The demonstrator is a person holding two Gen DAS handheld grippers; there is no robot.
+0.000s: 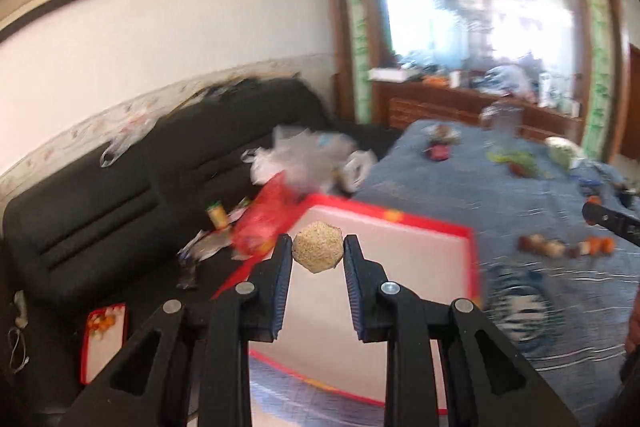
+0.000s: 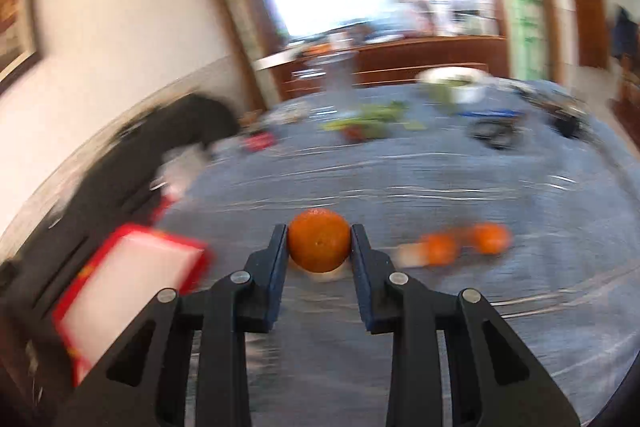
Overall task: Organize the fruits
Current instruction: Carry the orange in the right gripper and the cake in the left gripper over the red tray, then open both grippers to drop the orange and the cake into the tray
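Left wrist view, from the left: black sofa (image 1: 120,187) strewn with plastic bags (image 1: 308,155) and a small red-edged card (image 1: 105,341). Next, red-rimmed white tray (image 1: 474,251) on the blue tablecloth (image 1: 500,187). Left gripper (image 1: 318,253) clenched on a rough tan, speckled round fruit (image 1: 318,253), held above the tray's white floor. Further right, a blurred row of small fruits (image 1: 564,247) on the cloth, well apart from the tray.

Right wrist view, from the left: same tray (image 2: 132,231) at the table's left edge, sofa (image 2: 120,163) behind. Centre: right gripper (image 2: 319,247) grasping an orange (image 2: 319,246), both pads touching its sides; whether lifted or resting on the cloth, cannot tell. To the right, two more oranges (image 2: 464,245), blurred, side by side on the cloth (image 2: 440,179). Far back, leafy greens (image 2: 372,121) and a white bowl (image 2: 456,81).
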